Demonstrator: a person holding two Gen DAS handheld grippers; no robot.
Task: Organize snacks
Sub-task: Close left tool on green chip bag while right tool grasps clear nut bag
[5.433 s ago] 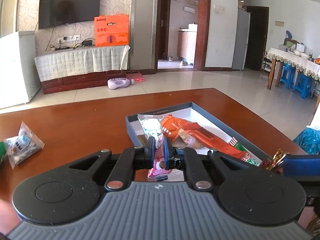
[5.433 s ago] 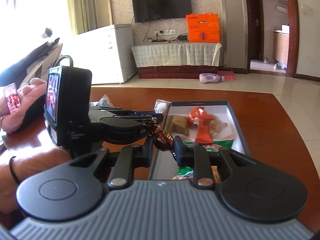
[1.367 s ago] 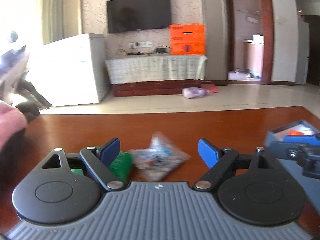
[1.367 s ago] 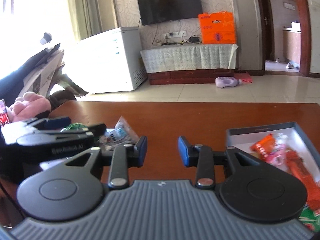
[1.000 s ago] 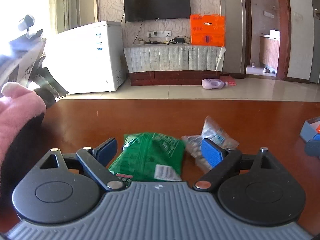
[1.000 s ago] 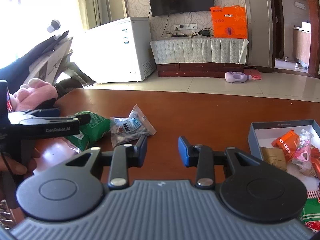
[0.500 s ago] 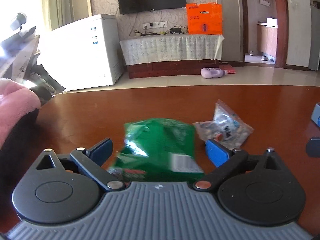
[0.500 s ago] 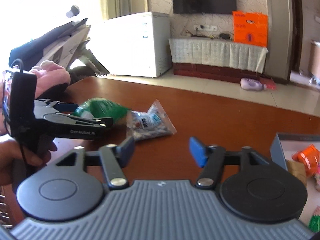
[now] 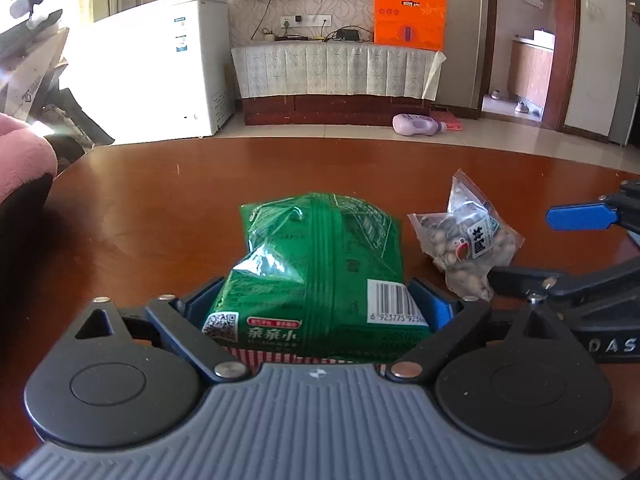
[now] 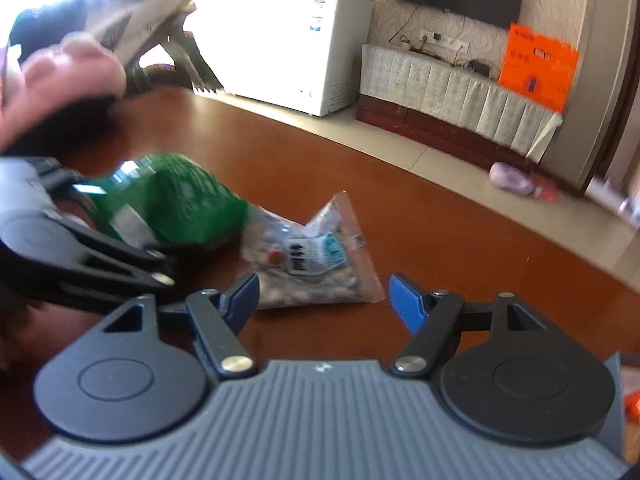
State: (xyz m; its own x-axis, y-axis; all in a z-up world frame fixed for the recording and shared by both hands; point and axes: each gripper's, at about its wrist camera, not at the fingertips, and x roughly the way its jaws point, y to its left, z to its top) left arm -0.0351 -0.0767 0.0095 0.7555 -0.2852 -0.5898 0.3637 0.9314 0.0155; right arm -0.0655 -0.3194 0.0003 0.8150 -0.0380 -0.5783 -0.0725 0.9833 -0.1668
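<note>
A green snack bag (image 9: pixel 320 272) lies on the brown table, its near end between the blue pads of my left gripper (image 9: pixel 318 306), which press its sides. It also shows blurred in the right wrist view (image 10: pixel 172 204). A clear bag of nuts (image 9: pixel 466 240) lies just right of it. In the right wrist view the nut bag (image 10: pixel 316 260) lies just ahead of my right gripper (image 10: pixel 324 294), which is open and empty. The right gripper's blue fingertip (image 9: pixel 580 218) shows at the right edge of the left view.
The brown table (image 9: pixel 160 208) stretches ahead to its far edge. A pink sleeve (image 9: pixel 20 152) is at the left edge. A white freezer (image 9: pixel 160 68), a TV stand (image 9: pixel 336 76) and an orange box (image 9: pixel 410 18) stand beyond the table.
My left gripper has moved forward and closed onto the green bag. My right gripper has swung left toward the nut bag and opened wider; the grey box has left its view.
</note>
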